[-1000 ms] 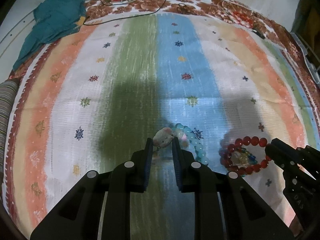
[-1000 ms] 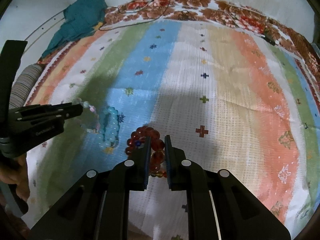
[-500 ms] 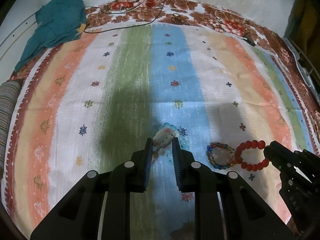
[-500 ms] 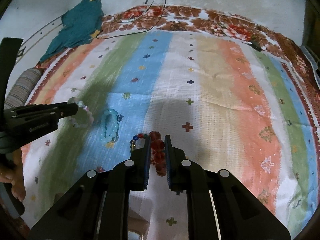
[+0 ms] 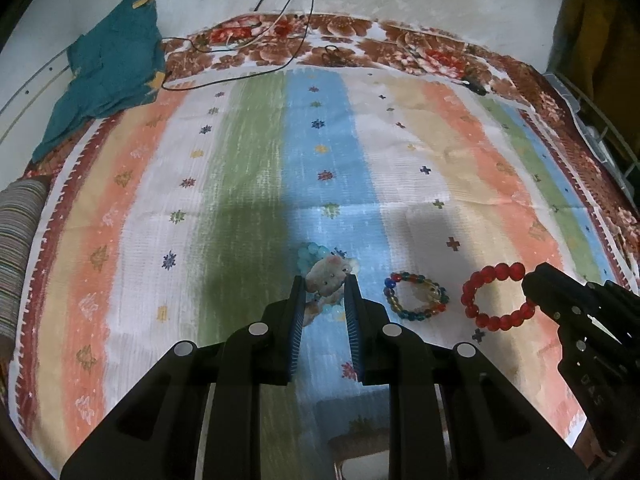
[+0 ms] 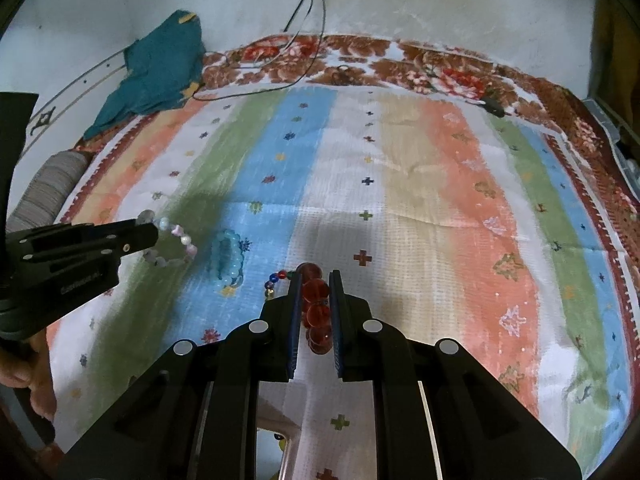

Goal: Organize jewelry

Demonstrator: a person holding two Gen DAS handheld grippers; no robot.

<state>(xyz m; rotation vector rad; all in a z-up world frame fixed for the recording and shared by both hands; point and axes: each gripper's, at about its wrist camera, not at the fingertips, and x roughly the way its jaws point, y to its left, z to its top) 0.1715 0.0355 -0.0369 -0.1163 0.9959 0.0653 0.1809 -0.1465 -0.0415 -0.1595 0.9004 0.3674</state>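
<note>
With each gripper pinching its own bracelet above the bedspread (image 5: 400, 152), left gripper (image 5: 325, 284) on pale beads (image 6: 172, 242), right gripper (image 6: 314, 280) on red beads (image 5: 494, 298), two more bracelets lie between them near the bedspread's front edge.

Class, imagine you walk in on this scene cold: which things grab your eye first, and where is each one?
The red bead bracelet dangles from the right gripper, clamped between its fingers. The left gripper pinches a pale pink and white bead bracelet. Beneath them on the striped cloth lie a light blue bracelet and a multicoloured one.
</note>
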